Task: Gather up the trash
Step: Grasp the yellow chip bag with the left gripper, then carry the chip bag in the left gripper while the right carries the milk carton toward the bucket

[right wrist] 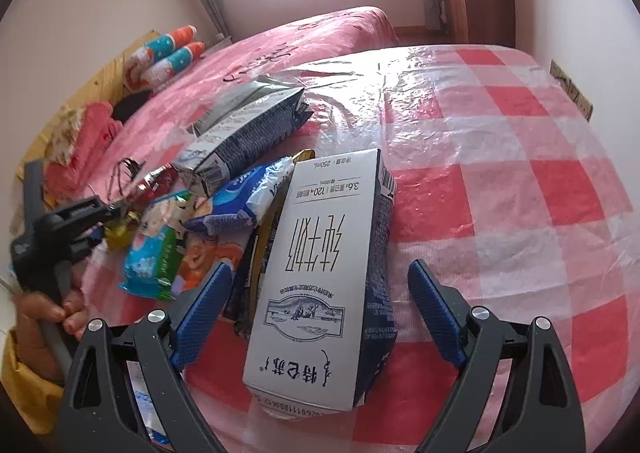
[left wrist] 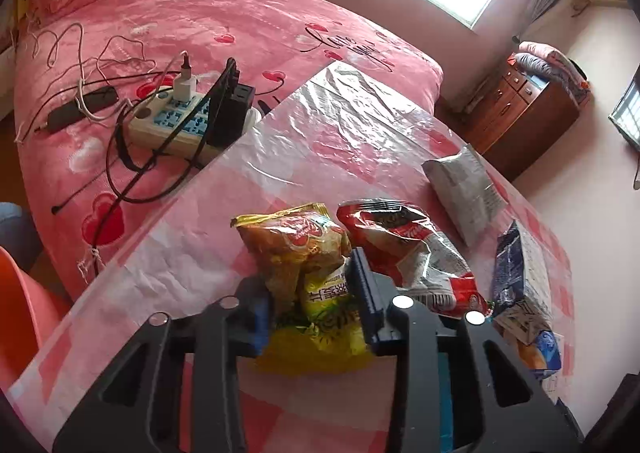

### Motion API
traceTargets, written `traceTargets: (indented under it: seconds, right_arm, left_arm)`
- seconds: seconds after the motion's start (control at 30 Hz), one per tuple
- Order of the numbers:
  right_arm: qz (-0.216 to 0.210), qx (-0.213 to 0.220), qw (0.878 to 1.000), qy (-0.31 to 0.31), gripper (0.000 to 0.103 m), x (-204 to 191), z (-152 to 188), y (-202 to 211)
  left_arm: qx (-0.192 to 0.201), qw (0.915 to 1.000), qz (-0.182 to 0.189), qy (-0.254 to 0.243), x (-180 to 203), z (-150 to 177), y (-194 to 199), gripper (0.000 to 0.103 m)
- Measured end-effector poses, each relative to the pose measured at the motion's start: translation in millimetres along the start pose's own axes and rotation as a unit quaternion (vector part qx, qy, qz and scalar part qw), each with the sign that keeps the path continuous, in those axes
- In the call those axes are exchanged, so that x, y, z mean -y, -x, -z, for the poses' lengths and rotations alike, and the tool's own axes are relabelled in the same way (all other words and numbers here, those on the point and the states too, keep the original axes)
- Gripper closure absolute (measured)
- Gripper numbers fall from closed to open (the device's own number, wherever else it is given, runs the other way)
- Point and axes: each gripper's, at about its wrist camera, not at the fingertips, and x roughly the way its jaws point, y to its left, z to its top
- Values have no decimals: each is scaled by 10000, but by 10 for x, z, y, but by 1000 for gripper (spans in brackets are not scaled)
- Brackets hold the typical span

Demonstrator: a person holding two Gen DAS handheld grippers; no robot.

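In the left wrist view my left gripper is shut on a crumpled yellow snack bag, its blue pads pressing both sides. A red snack bag, a silver pouch and a navy carton lie just right of it. In the right wrist view my right gripper is open around a white-and-navy milk carton lying flat, with a gap at each pad. Left of it lie another carton and blue wrappers. A hand holds the left gripper there.
The table wears a red-and-white checked plastic cloth. Behind it is a pink bed with a power strip, chargers and loose cables. A wooden cabinet stands by the wall, and an orange chair sits at the left.
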Motion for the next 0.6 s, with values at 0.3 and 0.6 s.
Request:
traceTargets:
  seconds: [0.3, 0.6]
  right_arm:
    - [379, -13, 9987, 328, 33, -69, 102, 22]
    - [261, 88, 9996, 101, 38, 39, 244, 194]
  left_arm:
    - [-97, 9994, 327, 38, -108, 113, 164, 72]
    - [-219, 9979, 608, -59, -253, 337, 448, 72]
